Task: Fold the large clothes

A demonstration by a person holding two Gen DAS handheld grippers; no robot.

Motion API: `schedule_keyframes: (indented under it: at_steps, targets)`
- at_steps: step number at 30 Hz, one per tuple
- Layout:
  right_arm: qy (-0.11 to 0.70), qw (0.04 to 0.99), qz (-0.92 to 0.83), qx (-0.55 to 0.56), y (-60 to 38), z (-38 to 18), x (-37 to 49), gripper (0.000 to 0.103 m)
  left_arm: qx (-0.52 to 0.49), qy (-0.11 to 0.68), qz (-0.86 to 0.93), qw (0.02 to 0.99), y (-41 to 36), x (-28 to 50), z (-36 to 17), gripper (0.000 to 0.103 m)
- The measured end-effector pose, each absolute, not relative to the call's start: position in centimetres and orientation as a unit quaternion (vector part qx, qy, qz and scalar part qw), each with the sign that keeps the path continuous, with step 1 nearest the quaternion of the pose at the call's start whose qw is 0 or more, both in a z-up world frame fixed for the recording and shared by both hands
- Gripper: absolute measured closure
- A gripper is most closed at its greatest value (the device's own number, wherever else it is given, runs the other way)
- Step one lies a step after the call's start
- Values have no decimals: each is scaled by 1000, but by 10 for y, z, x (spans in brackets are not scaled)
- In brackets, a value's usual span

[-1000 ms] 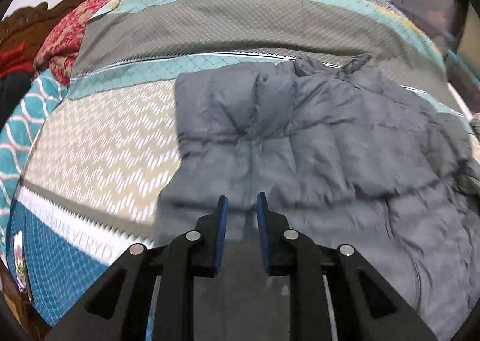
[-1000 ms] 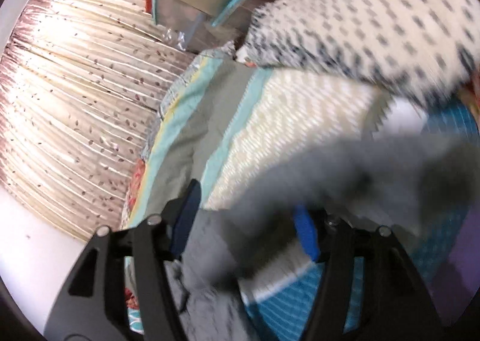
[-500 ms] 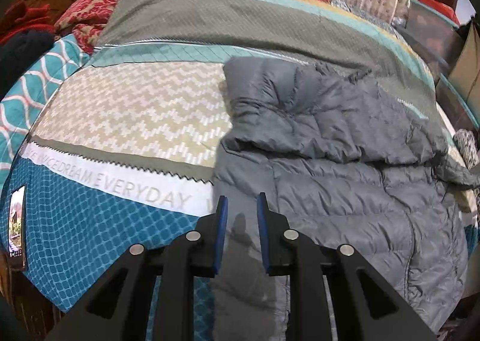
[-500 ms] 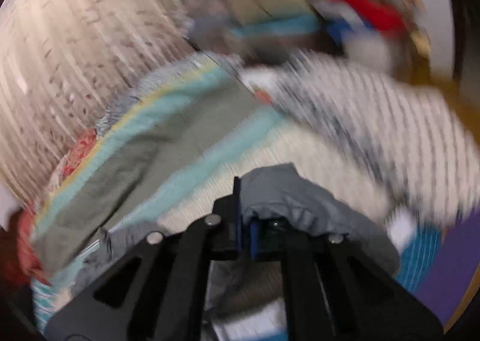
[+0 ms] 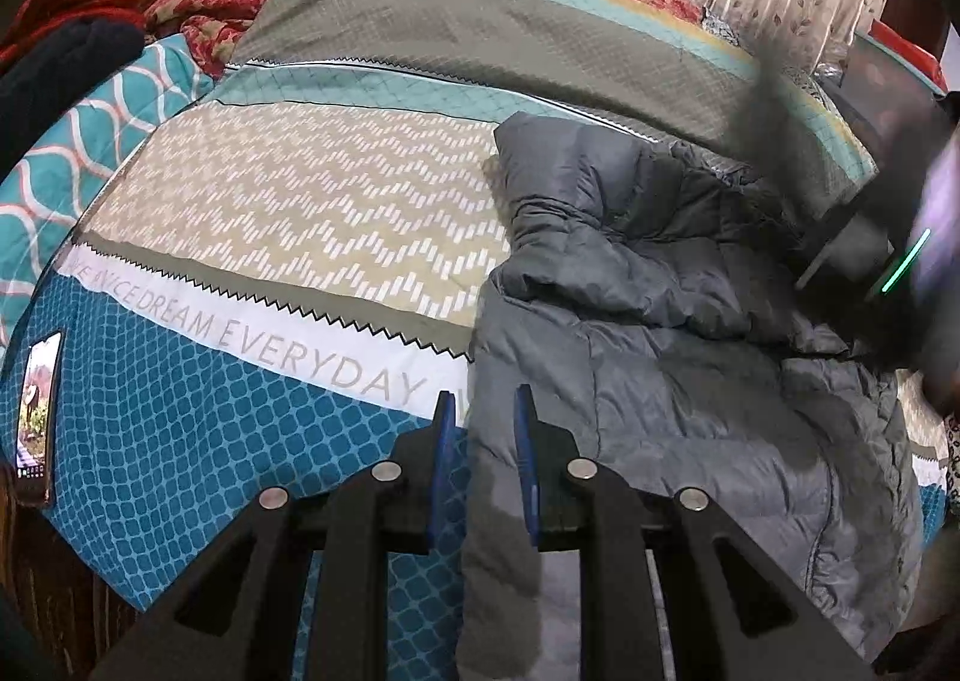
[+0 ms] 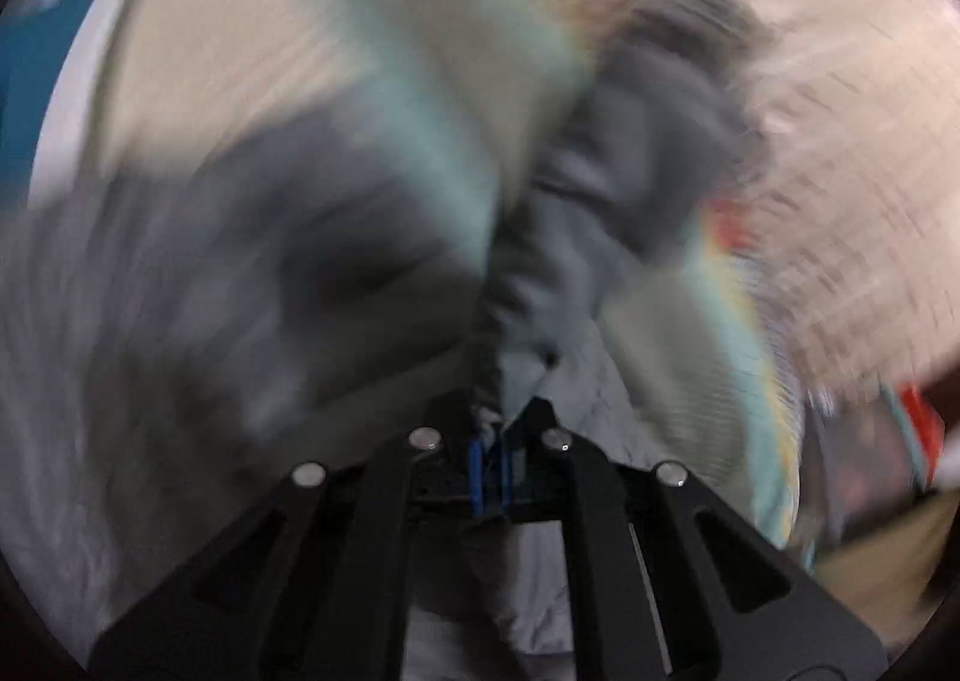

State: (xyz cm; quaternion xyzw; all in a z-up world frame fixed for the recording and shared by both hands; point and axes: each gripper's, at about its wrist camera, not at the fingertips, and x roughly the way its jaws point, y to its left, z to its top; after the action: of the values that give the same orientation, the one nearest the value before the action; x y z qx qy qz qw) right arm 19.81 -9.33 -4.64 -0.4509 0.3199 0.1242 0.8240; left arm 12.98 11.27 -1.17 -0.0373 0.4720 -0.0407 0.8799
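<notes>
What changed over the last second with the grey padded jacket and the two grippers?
The right gripper, open a second ago with blurred grey cloth across its gap, has closed on a bunched part of the grey padded jacket. In the left wrist view the jacket has slid toward the right of the picture, uncovering more patterned bedspread. The left gripper stays as it was, with the jacket's edge between its fingers.

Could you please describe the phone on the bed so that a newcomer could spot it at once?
Find the teal honeycomb-patterned band of the bedspread. At its far left edge lies a slim dark smartphone, the only thing with a lit screen.
</notes>
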Motion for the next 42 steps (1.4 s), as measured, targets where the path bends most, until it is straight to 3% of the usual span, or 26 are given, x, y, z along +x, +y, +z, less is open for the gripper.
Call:
schedule_keyframes:
  at_steps: [2,5,6,7,9,16,19,22,24,26,29,35,37,42]
  targets:
    - [319,791,105,-511,-82,-106,185,95,-26,471,-44,881,111,131,-10,103]
    - [283,792,88,-534,-90,-122,170,87,-15,469,-53,882,102,137,-9,103]
    - [290,797,88,-523,-94,-115,169,73,-13,469,-57,881,98,140,-8,103]
    - [291,804,86,-511,-99,-106,166,51,-9,465,-63,883,91,146,-6,103]
    - [286,831,96,-468,-113,-78,159,36,-7,454,-74,888,80,153,1,103]
    - [309,937,74,-148,-251,22,146,36,19,411,-122,903,7,201,17,103]
    - [338,941,7,-22,-321,22,167,50,53,413,-127,900,-27,228,2,103]
    - [388,917,-9,95,-376,-13,188,58,119,441,-80,886,-52,262,-35,103]
    - [434,894,-30,102,-389,-45,198,65,153,476,-38,865,-53,281,-67,103]
    - [472,876,-37,94,-391,-83,212,66,176,482,-38,858,-55,289,-89,103]
    - [461,877,-67,120,-391,-102,219,66,206,481,-12,852,-68,291,-99,103]
    - [468,877,-74,80,-379,-85,218,59,220,479,-20,849,-61,273,-75,103]
    - [447,888,-48,103,-385,-63,187,47,186,461,-48,867,-35,245,-46,103]
    - [393,914,10,99,-394,-23,70,40,117,453,-82,880,71,145,-13,102]
